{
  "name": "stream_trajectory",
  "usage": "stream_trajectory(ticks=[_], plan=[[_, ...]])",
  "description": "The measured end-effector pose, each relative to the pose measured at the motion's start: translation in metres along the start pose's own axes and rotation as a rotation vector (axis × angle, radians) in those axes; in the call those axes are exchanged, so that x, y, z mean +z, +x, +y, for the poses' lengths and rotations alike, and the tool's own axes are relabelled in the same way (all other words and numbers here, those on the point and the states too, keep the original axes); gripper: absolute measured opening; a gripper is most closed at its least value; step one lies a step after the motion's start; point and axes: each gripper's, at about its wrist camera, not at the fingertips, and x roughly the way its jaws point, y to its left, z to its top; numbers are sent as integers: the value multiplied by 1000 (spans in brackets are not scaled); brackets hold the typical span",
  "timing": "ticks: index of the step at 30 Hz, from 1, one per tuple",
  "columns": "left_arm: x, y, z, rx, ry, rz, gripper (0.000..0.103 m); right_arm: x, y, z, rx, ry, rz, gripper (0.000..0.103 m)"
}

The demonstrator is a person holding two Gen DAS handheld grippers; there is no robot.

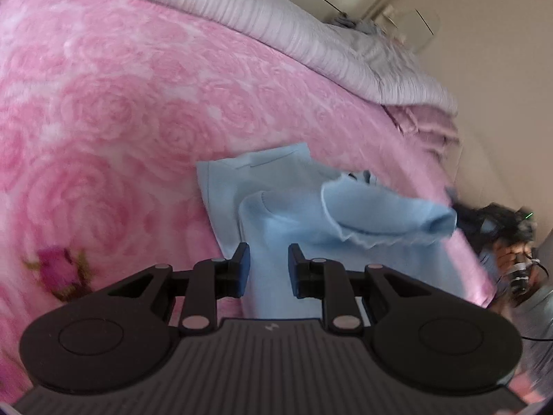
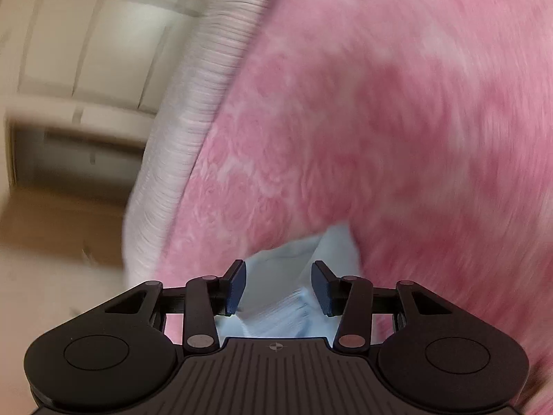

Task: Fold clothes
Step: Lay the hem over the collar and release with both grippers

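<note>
My left gripper (image 1: 268, 269), black with blue pads, hangs over the near end of the pale blue knit garment (image 1: 276, 214) with its jaws a moderate way apart and nothing pinched between them; the cloth I see in the gap lies below on the bed. The garment sits on the pink rose-patterned fleece blanket (image 1: 121, 103), at about 5 o'clock in my left view, partly folded: a flat panel at its 11 o'clock end, and at 3 o'clock a scalloped-edged flap (image 1: 380, 218) raised off the blanket. What lifts that flap I cannot make out, as the far tip is blurred. My right gripper (image 2: 278, 285) has blue cloth bunched between its pads, yet the jaws stand fairly wide with space on either side, so I cannot tell whether it grips or only straddles the fabric; that view is smeared by motion. A ribbed white quilt (image 1: 311, 34) runs along the bed's far edge, from 10 to 2 o'clock. I judge the fold is mid-way. To do it well I should close firmly on one layer near the hem, carry the flap across low and level so it lands square on the flat panel, keep the left end pinned so the body does not slide on the fleece, and smooth outward before letting go.
</note>
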Motion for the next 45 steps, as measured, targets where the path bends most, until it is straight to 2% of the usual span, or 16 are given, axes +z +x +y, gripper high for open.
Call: stream_trajectory(ticks=[4, 6, 8, 10, 14, 17, 21, 24, 26, 28, 30, 33, 35, 39, 43, 45], plan=[[4, 12, -10, 17, 89, -1, 18, -43, -7, 44, -81, -555, 36, 45], [10, 23, -13, 20, 91, 0, 18, -71, 1, 55, -121, -761, 98, 42], [13, 28, -15, 30, 72, -14, 18, -87, 11, 60, -141, -852, 119, 38], [20, 34, -11, 61, 5, -42, 18, -85, 21, 56, -170, -824, 73, 38], [27, 28, 6, 72, -122, -88, 18, -52, 42, 50, -302, -645, -22, 38], [28, 22, 13, 57, -134, -83, 19, -36, 37, 44, -223, -585, 1, 38], [28, 25, 14, 34, -125, -61, 23, -38, 35, 51, -167, -738, 38, 39], [30, 31, 9, 38, -101, -59, 24, -53, 43, 61, -164, -925, 56, 43], [31, 36, 7, 42, -102, -65, 24, -63, 57, 66, -185, -1025, 75, 48], [32, 37, 8, 54, -115, -76, 24, -62, 76, 65, -277, -1047, 64, 48], [33, 36, 9, 48, -121, -77, 24, -46, 87, 56, -337, -916, 52, 48], [35, 32, 10, 29, -98, -63, 26, -30, 79, 42, -217, -720, 65, 48], [36, 33, 9, 26, -72, -53, 29, -29, 73, 36, -158, -682, 85, 48], [38, 44, 7, 4, -57, -21, 33, -26, 70, 32, -135, -652, 118, 48], [40, 60, 4, 63, -27, -5, 34, -20, 73, 27, -104, -588, 142, 48], [41, 65, 9, 56, -49, -9, 34, -20, 74, 23, -88, -560, 151, 48]])
